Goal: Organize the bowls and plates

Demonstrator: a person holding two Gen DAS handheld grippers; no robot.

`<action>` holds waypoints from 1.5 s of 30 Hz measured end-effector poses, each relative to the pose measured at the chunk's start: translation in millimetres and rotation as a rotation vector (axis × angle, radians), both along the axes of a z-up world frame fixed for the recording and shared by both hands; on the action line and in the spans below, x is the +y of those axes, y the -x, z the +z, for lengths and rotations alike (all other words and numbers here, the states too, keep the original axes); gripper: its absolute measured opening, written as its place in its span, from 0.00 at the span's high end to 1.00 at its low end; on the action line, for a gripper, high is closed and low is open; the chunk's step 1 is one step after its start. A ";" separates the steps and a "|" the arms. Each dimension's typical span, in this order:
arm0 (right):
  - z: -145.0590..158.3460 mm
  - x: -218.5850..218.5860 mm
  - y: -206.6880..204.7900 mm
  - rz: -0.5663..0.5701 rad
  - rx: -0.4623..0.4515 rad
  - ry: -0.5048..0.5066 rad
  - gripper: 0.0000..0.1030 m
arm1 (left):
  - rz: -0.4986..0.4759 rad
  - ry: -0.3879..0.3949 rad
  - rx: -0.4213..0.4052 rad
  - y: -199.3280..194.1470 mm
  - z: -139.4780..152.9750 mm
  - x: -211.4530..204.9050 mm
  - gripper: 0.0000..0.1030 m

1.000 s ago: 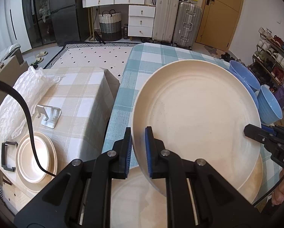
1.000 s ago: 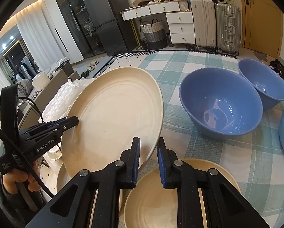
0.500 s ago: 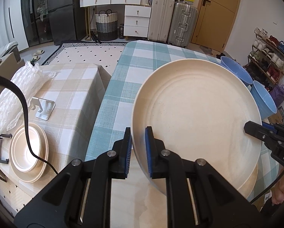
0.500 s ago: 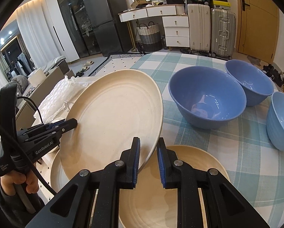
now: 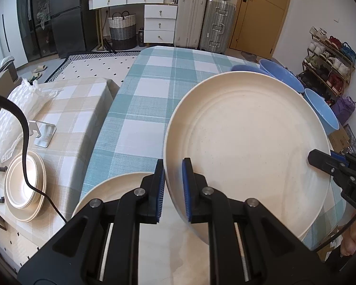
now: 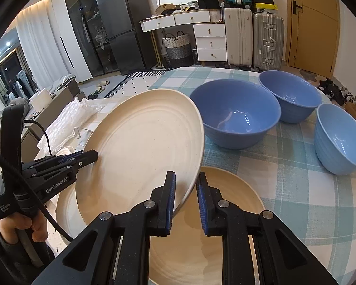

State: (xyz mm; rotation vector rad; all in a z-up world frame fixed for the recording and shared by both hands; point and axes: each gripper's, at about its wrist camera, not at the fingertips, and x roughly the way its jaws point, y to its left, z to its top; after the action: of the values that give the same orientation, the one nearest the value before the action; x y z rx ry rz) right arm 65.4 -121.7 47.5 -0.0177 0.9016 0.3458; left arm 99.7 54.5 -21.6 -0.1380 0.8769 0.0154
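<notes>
Both tongs, left [image 5: 173,186] and right [image 6: 186,198], are clamped on opposite rim edges of a stiff, slick-looking cream plate [image 5: 249,147] tilted above another plate [image 6: 225,225] on the checked desk [image 5: 149,90], blue bowls [image 6: 235,116] at two o'clock.

The raised plate [image 5: 249,147] looks like matt cream ceramic or melamine, finely speckled, with faint moulded rings. Under it, a second cream plate [image 6: 225,213] has the same dull, smooth finish. Beyond the raised plate, three blue bowls [image 6: 235,116] are glossy, catching small bright highlights inside. The tablecloth [image 5: 142,118] beneath them is woven cloth, a coarse teal-and-white check. Left of the raised plate, a beige checked cloth [image 5: 78,109] carries crinkled translucent bubble wrap [image 5: 4,128] and a brushed metal stand [image 5: 43,133]. The gripper fingers [image 5: 151,197] are matt black plastic with ribbed blue rubber pads [image 5: 186,190].
</notes>
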 end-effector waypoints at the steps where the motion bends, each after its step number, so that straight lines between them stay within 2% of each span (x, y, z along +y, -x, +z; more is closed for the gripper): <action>1: -0.5 -3.5 1.9 -0.006 0.002 -0.001 0.83 | -0.005 -0.003 0.001 -0.1 -0.6 -4.4 0.89; 10: -1.7 -31.3 14.3 -0.052 0.011 -0.018 0.83 | -0.054 -0.020 0.014 0.5 -8.2 -37.0 0.89; 18: -4.4 -45.3 26.0 -0.071 0.019 -0.028 0.83 | -0.082 -0.016 0.024 4.1 -15.0 -50.1 0.89; 45: -39.5 -78.7 44.8 -0.113 0.092 -0.022 0.83 | -0.136 -0.083 0.088 4.5 -48.5 -91.1 0.89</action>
State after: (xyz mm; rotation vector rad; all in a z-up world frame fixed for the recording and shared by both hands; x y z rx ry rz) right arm 20.6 -200.3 8.0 0.0701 0.9857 0.2524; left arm 95.2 -36.5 -70.1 -0.0002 0.9701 -0.0695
